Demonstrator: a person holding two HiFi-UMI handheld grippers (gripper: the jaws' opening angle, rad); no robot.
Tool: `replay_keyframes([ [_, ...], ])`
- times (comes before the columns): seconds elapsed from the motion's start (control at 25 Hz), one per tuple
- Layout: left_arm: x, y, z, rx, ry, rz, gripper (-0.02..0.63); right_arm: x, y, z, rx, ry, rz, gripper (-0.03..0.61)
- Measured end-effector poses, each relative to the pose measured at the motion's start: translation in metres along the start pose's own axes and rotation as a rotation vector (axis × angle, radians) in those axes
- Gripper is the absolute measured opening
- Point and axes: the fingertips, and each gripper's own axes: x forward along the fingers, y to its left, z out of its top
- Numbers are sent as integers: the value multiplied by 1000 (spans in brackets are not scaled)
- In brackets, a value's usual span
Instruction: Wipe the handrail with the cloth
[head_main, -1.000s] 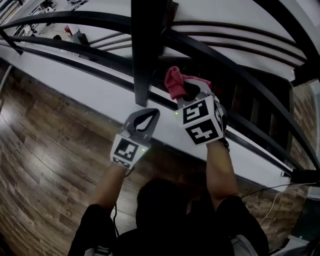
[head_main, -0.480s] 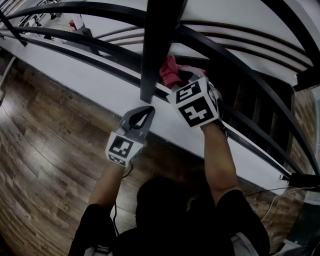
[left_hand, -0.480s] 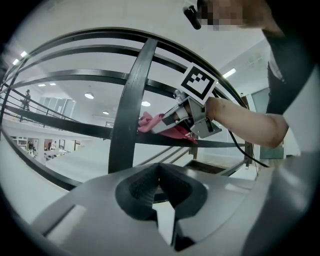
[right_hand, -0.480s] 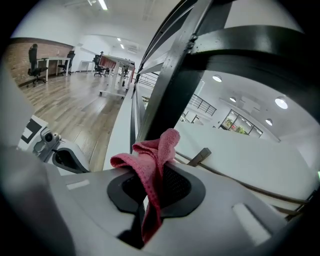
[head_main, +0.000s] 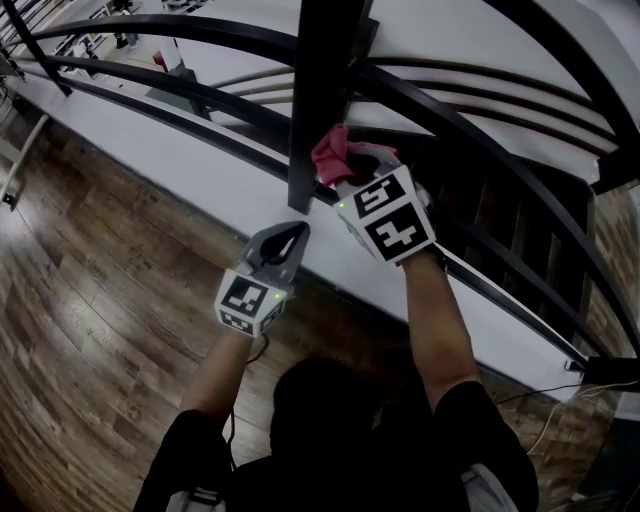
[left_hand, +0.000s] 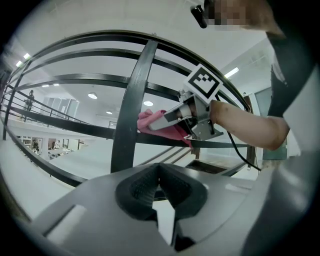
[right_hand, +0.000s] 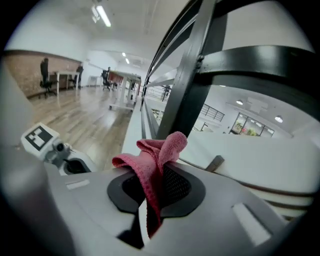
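Since 1 s ago the right hand-held gripper (head_main: 345, 172) has slid left w/ the cloth (head_main: 330, 155), which now sits against the black upright post (head_main: 322, 90). Left hand-held gripper (head_main: 292, 236) has barely moved.

Room: dark wood plank floor (head_main: 90, 290), white ledge (head_main: 200, 185) under the railing, and an open hall w/ ceiling lights beyond.

The rail bar (left_hand: 220, 144) runs upper left to lower right in the head view. The cloth touches it just right of the post.

Right jaws are clamped on the pink cloth (right_hand: 157, 150), its bunched end pointing up out of them toward the post. Left jaws (left_hand: 160, 185) are together w/ nothing between them, low and apart from the rail.
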Motion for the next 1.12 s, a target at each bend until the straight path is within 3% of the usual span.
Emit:
replay_keyframes([
  [0.08,-3,0,2,-1,-7,8,-2,-18,12,7,48,-82,59,44],
  [0.24,1,-12,10,0,-32,-26,-2,-65,18,3,7,-166,45,44],
  [0.48,48,-80,28,48,-55,-244,-2,-159,0,-46,-68,-194,-35,44],
  [0.64,84,-154,42,111,-53,-403,-2,-232,-22,-100,-86,-160,-97,44],
  [0.84,129,-262,45,164,-37,-618,-2,-315,-54,-182,-44,-79,-244,44],
  [0.96,155,-333,60,199,-55,-685,-2,-369,-73,-227,-38,-76,-269,44],
  [1.12,181,-423,72,260,-61,-727,-2,-440,-91,-271,-71,-115,-231,44],
])
